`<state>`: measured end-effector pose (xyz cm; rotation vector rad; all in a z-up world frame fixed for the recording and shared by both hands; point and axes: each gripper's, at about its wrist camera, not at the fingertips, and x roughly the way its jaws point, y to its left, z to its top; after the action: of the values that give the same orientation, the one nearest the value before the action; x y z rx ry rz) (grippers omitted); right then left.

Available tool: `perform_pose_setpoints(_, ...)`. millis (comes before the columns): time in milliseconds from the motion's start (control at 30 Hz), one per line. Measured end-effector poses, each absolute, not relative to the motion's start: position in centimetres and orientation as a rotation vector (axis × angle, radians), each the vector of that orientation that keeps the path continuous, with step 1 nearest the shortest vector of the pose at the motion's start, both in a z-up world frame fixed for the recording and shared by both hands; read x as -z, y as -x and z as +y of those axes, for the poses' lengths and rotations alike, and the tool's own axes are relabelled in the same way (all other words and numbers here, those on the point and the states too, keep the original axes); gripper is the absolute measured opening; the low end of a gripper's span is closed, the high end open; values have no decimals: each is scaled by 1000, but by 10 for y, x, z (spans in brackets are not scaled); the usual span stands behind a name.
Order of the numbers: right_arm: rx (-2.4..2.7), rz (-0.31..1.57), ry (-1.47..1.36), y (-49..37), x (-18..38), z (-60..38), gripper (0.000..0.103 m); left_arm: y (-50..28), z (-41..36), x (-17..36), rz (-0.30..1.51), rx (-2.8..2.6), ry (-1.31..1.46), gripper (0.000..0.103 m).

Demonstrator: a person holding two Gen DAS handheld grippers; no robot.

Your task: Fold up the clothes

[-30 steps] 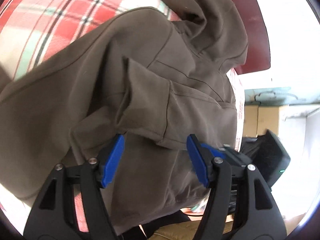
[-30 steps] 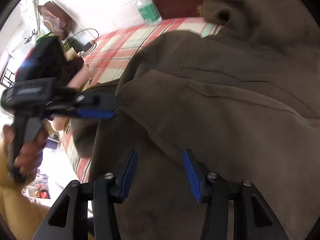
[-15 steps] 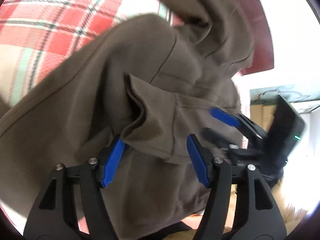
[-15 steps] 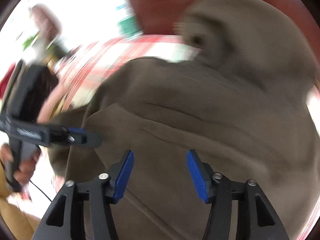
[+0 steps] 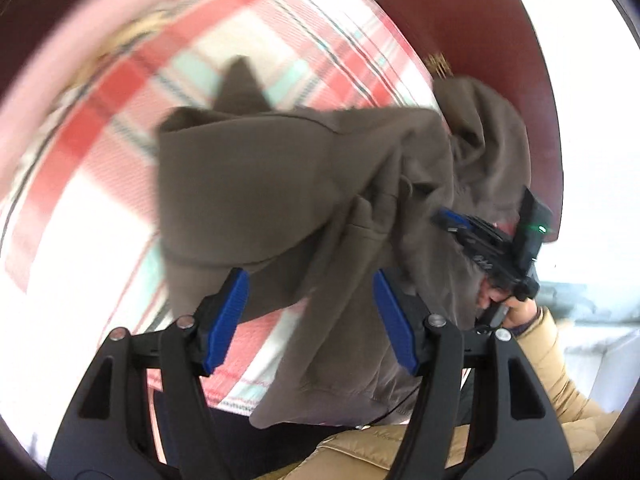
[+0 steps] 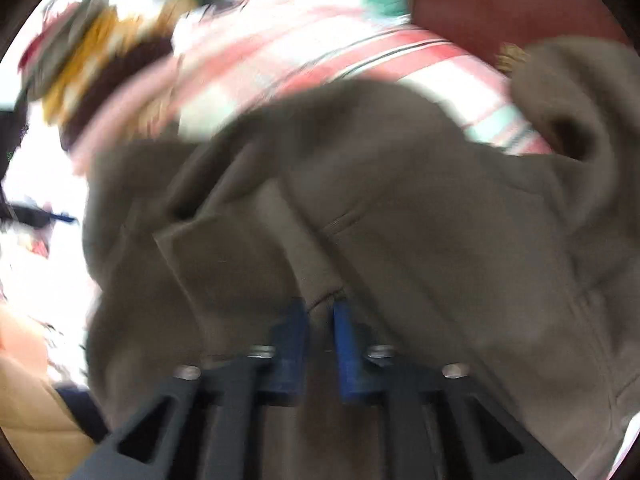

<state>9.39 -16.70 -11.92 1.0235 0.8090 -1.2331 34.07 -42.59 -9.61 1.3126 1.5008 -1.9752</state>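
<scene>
Over the plaid blanket (image 5: 100, 208), right hand-held gripper (image 6: 320, 320) pinches brown hoodie (image 6: 420, 220).

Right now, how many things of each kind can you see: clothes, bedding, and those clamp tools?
Brown hoodie: 1
Plaid bedspread: 1
Hand-held grippers: 2, the left hand-held gripper and the right hand-held gripper
Total: 4

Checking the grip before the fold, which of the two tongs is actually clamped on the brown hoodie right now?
The right tongs: their blue pads are nearly together, pinching a fold of the brown hoodie. The left tongs stand wide open, cloth hanging loose between them.
</scene>
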Motion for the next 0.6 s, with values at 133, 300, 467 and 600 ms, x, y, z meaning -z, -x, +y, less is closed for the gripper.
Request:
perform_pose_setpoints(133,1269,832,-1009,-81,112,-171,23,-375,-432,100,1526,1897,-1194,66)
perform_pose_setpoints(300,1315,880,-1067,-96,99,-189,44,-398,-441,118,1507,1818,-1167,66)
perform_pose_setpoints(467,1035,775,-947,-180,35,-233,69,-393,-444,146,1572,1820,-1240,66)
perform_pose_setpoints(600,784,837,-864,-274,32,-293,72,-391,-439,157,1703,1858,-1233,66)
